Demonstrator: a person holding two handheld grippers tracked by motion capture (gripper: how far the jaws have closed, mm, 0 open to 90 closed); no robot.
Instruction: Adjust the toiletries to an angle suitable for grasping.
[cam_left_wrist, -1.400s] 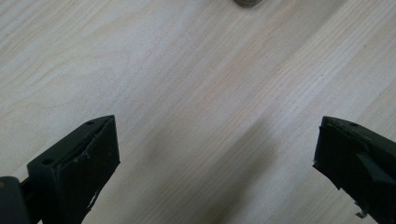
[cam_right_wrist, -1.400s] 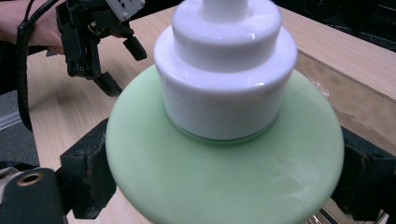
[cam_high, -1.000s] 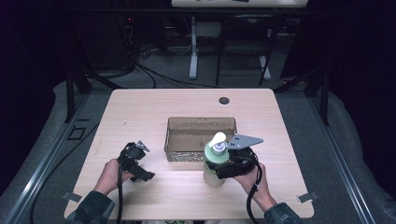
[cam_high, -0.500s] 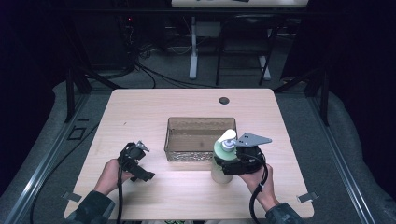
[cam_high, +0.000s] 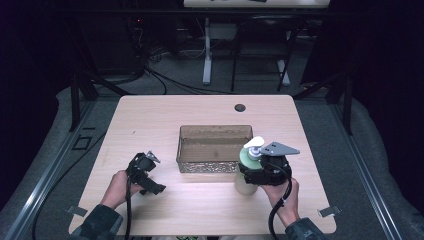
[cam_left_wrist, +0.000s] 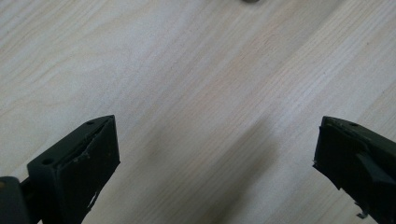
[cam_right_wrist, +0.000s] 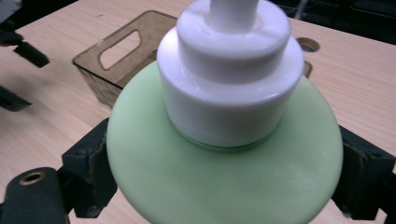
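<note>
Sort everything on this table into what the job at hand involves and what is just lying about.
In use, as far as the pictures suggest:
- pump bottle, clamped in the right gripper
- brown bin, beside the bottle
- left gripper, open above bare tabletop, holding nothing

Just there:
- round hole in the table

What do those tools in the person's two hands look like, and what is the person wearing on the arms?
Both are black, blocky handheld tools. The left gripper ends in two flat black jaws with rough, worn pads. The right gripper carries a grey three-cornered plate on top. A black cable trails from each toward the person. Dark sleeves cover both forearms to the wrists.
</note>
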